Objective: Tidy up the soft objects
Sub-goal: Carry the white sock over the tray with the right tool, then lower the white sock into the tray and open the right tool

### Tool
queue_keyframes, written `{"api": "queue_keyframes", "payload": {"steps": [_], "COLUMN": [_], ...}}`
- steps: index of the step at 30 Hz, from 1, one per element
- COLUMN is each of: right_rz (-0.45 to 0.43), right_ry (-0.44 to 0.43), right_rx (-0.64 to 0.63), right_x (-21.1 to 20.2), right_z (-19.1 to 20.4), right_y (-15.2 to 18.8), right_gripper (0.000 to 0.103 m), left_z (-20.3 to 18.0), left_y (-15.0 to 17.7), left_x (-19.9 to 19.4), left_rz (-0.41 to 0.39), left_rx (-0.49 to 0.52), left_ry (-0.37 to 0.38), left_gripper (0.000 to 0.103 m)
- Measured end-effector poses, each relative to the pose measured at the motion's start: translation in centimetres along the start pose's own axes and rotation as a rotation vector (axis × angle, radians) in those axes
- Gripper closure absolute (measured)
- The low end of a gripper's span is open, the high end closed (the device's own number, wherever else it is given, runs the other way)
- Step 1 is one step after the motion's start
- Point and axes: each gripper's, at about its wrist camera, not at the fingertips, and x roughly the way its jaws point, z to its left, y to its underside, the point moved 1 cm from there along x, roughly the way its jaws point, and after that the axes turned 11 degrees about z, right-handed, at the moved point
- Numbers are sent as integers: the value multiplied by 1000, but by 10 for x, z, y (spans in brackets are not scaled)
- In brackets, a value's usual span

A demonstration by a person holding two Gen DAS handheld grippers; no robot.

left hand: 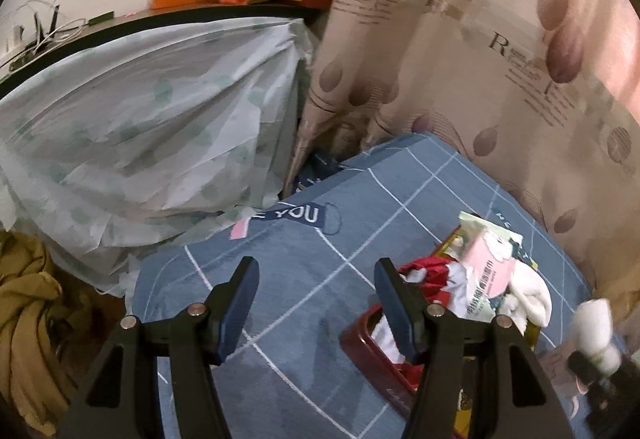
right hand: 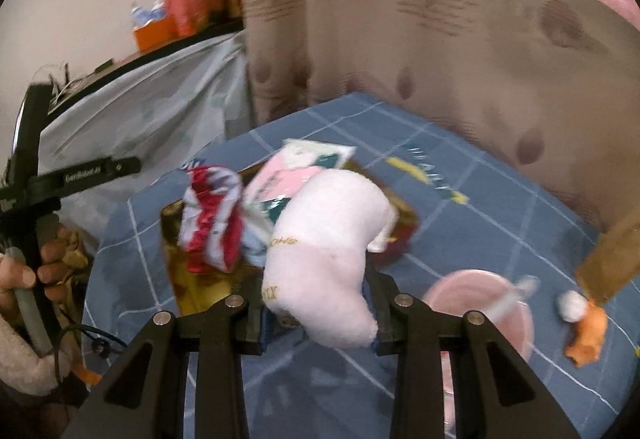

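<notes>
Right gripper (right hand: pixel 320 323) is clamped on a white sock (right hand: pixel 328 239) that juts out past its jaws; a loose pinch could drop it short of the tray (right hand: pixel 176 239). Just beyond, that tray holds red-and-white cloth (right hand: pixel 212 219) and a pink tissue pack (right hand: pixel 280 179). Left gripper (left hand: pixel 316 303) hangs wide open, empty, beside it.

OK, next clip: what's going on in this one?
A person with a handheld gripper in each hand is sorting soft things on a blue checked bedcover. The right gripper is shut on a white sock, held over a tray already piled with cloth and tissue packs. The left gripper is open and empty beside that tray.
</notes>
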Motion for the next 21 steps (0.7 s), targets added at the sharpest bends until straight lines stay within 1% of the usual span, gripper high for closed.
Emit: {"api": "queue_keyframes", "payload": {"steps": [3,6,14,18,21], "right_rz": [30,53,96,126,152], "right_ry": [-41,-57,-77,-76,-78], "right_rx": [-15,-33,-52,-59,-70], "right_x": [19,35,64,79,88], "right_z": [19,31,46,51,55], "right_y": [-4,-7,-12,-10,-5], "right_gripper": [72,71,72,71,71], "left_z": [8,12,15,17,17], "left_y": [-2,-2,-3,-3,-3], "left_x": [0,0,4,6,6], "left_rz": [-2,-2,16,28,23], "left_rx": [-39,-58,-64,-79,-78], "left_ry": [-1,0,5,10,9], "left_gripper": [42,42,42,42,42]}}
